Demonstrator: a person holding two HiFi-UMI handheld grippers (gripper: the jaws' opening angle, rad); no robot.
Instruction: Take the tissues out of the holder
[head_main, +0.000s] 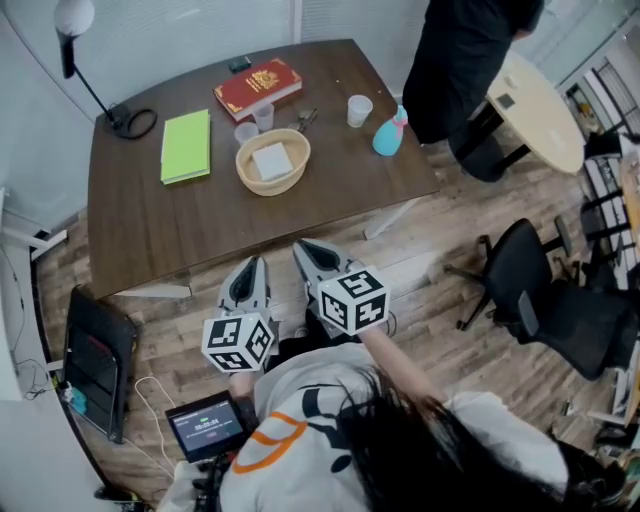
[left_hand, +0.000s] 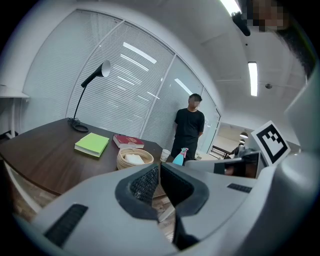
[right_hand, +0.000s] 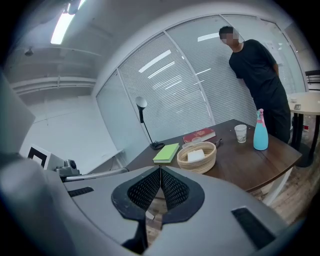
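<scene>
A woven basket stands mid-table on the dark wooden table and holds a white pack of tissues. The basket also shows in the left gripper view and the right gripper view, with the tissues lying flat inside. Both grippers hang side by side over the floor, short of the table's near edge and pointing at the basket. My left gripper is shut with nothing in it. My right gripper is shut and empty too.
On the table lie a green book, a red book, a desk lamp's base, three plastic cups and a blue spray bottle. A person in black stands at the far right corner. An office chair stands to the right.
</scene>
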